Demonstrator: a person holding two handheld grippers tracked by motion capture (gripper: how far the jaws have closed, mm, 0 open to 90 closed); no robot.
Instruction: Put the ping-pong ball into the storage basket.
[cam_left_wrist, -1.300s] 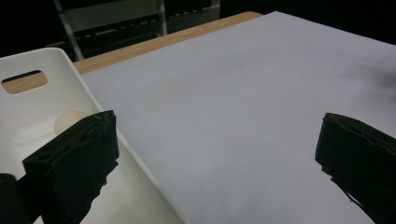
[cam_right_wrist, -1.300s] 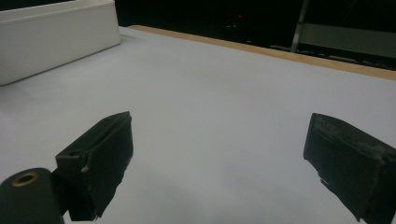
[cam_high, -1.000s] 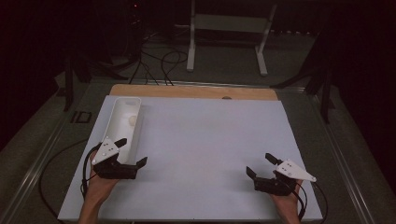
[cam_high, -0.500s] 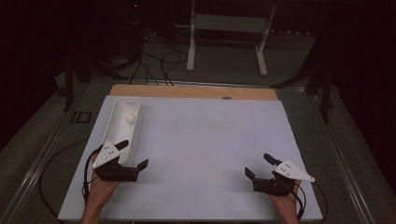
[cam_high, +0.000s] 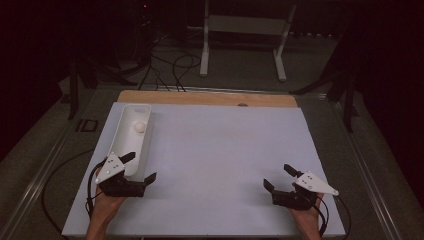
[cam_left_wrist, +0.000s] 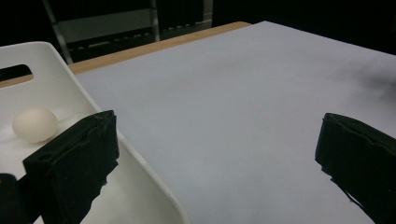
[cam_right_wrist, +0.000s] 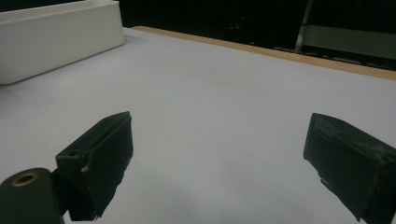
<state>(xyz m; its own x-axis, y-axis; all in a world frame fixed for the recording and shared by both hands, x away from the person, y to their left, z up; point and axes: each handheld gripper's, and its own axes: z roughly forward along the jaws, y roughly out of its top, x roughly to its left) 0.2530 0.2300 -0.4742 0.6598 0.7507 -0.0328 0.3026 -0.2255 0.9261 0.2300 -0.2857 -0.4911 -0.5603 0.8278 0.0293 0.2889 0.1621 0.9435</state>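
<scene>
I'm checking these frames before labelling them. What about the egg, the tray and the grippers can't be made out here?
- Egg: its near side, in the left gripper view, is hidden behind the left gripper's finger; in the high view it is too small to check for cracks.
- White tray: its near end, in the high view, is covered by the left gripper; in the right gripper view the picture edge crops it and its wall hides the inside.
- Right gripper: open, holding nothing.

No text, label, brand, number or sign can be read in any of the views. The white tray (cam_high: 131, 145), the egg (cam_high: 139, 127), the white tabletop (cam_high: 225, 160) and the grey plates on both tools are seen to be plain and unmarked.
</scene>
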